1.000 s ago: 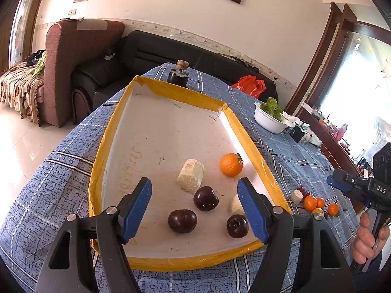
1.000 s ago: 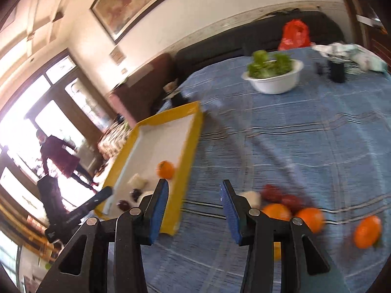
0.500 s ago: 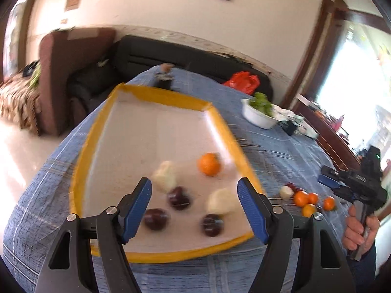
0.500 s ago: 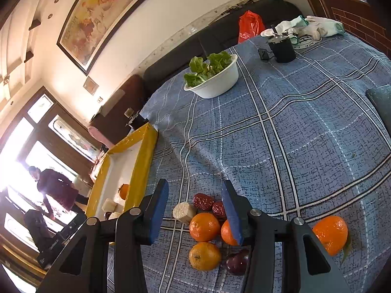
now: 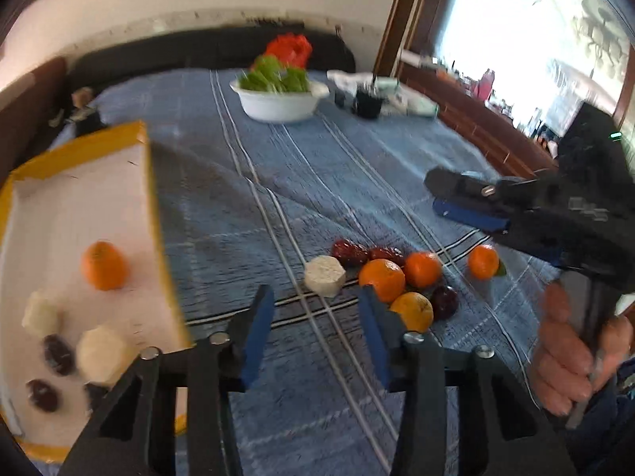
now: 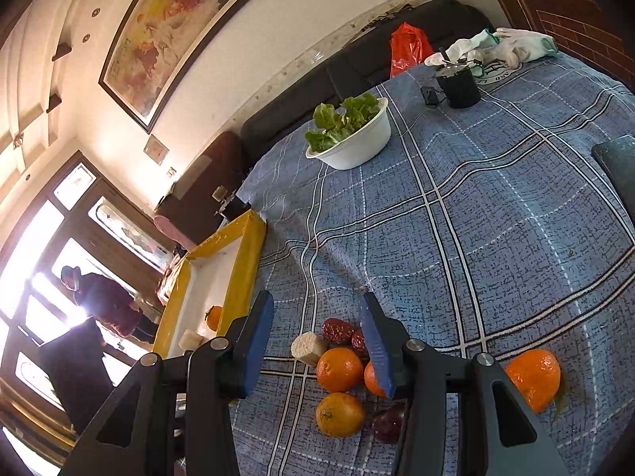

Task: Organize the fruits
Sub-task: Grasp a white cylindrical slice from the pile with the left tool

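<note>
A yellow-rimmed white tray (image 5: 152, 206) (image 6: 248, 261) lies at the left and holds an orange (image 5: 104, 265), two pale chunks and several dark plums. On the blue cloth sits a loose pile: a pale chunk (image 5: 324, 276) (image 6: 308, 348), red dates (image 5: 350, 252), several oranges (image 5: 381, 279) (image 6: 339, 369) and a dark plum (image 5: 444, 301). My left gripper (image 5: 315, 331) is open and empty, just short of the pale chunk. My right gripper (image 6: 315, 345) is open and empty above the pile; it also shows in the left wrist view (image 5: 464, 198).
A white bowl of lettuce (image 5: 279, 99) (image 6: 353, 139) stands at the far side of the table. A black cup (image 6: 458, 85) and white cloths (image 6: 504, 45) lie beyond it. A dark sofa with a red bag (image 6: 408, 47) is behind the table. A dark flat object (image 6: 619, 162) lies at the right edge.
My left gripper has swung right, from over the tray to face the loose fruit pile. My right gripper has moved in over the pile and lowered slightly. Both stayed open.
</note>
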`<state>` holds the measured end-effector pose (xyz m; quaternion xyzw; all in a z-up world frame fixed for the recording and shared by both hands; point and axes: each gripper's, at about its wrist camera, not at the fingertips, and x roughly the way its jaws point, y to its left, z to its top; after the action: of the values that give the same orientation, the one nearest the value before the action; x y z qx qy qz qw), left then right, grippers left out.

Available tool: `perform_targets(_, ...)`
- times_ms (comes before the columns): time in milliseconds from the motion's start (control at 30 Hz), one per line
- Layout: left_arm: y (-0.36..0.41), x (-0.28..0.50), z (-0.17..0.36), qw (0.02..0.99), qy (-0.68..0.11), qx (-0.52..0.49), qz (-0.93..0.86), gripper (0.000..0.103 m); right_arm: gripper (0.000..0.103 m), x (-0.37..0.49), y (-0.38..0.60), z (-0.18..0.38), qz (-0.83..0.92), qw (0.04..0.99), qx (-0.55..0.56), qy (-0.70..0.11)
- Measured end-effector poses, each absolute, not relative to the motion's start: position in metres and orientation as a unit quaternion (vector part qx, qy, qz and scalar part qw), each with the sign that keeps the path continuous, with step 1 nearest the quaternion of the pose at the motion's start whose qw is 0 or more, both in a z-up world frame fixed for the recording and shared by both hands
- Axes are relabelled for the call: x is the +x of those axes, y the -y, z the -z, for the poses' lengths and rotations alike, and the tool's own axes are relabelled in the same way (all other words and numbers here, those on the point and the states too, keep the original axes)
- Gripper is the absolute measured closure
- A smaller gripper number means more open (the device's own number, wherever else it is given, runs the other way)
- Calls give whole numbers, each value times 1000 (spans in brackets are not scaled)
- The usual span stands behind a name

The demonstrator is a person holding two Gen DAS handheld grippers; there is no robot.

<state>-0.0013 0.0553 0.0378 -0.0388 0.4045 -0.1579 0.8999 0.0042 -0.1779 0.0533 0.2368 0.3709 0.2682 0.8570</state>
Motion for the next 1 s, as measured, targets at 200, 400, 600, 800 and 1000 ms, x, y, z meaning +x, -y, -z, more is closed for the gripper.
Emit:
perform_targets(200,-40,24,-22,887,-432,-40,157,66,53,2,181,-58,-277,855,245,-363)
perform_targets(400,-30,38,-11,883,-444,-35,151,70,53,0,181,-60,-285,853,248,-361)
perform_targets(600,-31,41,-7,890,-431,-30,146,74,53,-1,181,-61,-290,852,251,-357)
perform_targets(800,-34,40,-10,897,-417,-32,143,74,53,0,183,-61,-280,856,249,-356)
perform_targets(1000,-45,33,-22,911,-387,-45,137,74,53,-6,199,-70,-243,873,245,-346)
